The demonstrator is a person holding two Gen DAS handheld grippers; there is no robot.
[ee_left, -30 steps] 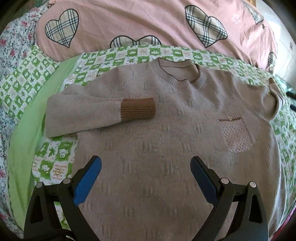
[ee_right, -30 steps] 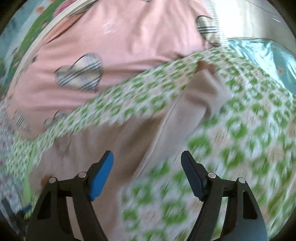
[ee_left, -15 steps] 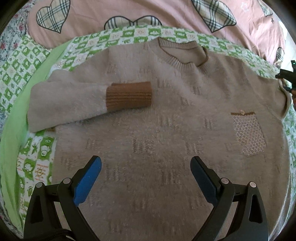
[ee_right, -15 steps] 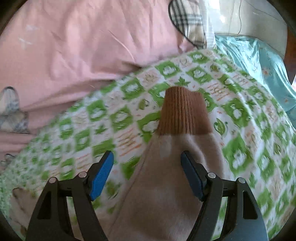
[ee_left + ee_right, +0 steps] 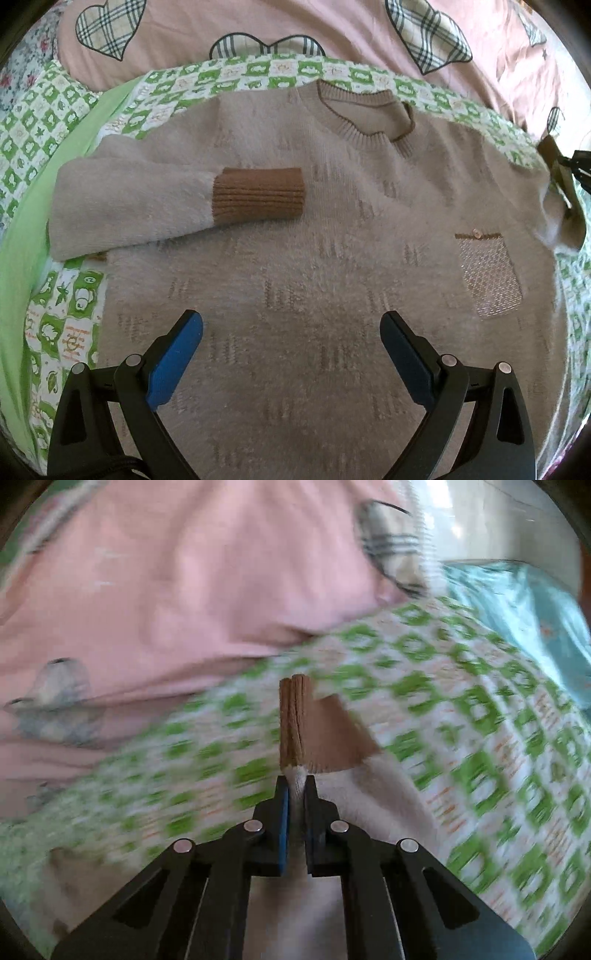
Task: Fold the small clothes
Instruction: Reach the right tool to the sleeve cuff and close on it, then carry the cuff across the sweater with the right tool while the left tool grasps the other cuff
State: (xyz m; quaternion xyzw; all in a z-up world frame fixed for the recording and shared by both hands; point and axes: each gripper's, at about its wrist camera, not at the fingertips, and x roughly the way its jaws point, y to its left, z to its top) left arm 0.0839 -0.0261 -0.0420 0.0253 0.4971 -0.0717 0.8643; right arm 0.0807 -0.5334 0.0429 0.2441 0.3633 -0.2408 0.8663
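Note:
A small beige knitted sweater [image 5: 332, 258] lies face up on the green-and-white checked sheet [image 5: 74, 332]. One sleeve is folded across the chest, its brown cuff [image 5: 258, 194] pointing inward. My left gripper [image 5: 291, 332] hovers open over the lower body of the sweater, with nothing between its blue pads. The jaws of my right gripper [image 5: 296, 781] are closing and pinch the other sleeve [image 5: 369, 794] just below its brown cuff [image 5: 306, 727], which bunches up ahead of the fingertips. In the left wrist view that sleeve [image 5: 561, 206] is lifted at the far right edge.
A pink duvet [image 5: 295, 33] with checked hearts lies along the far side of the bed. A plain green strip [image 5: 33, 206] borders the sheet at the left. Turquoise fabric [image 5: 517, 590] lies beyond the sheet's far right.
My right gripper came up to the sleeve's cuff end and closed on it, bunching the cuff. The left gripper drew slightly closer to the sweater and stayed open.

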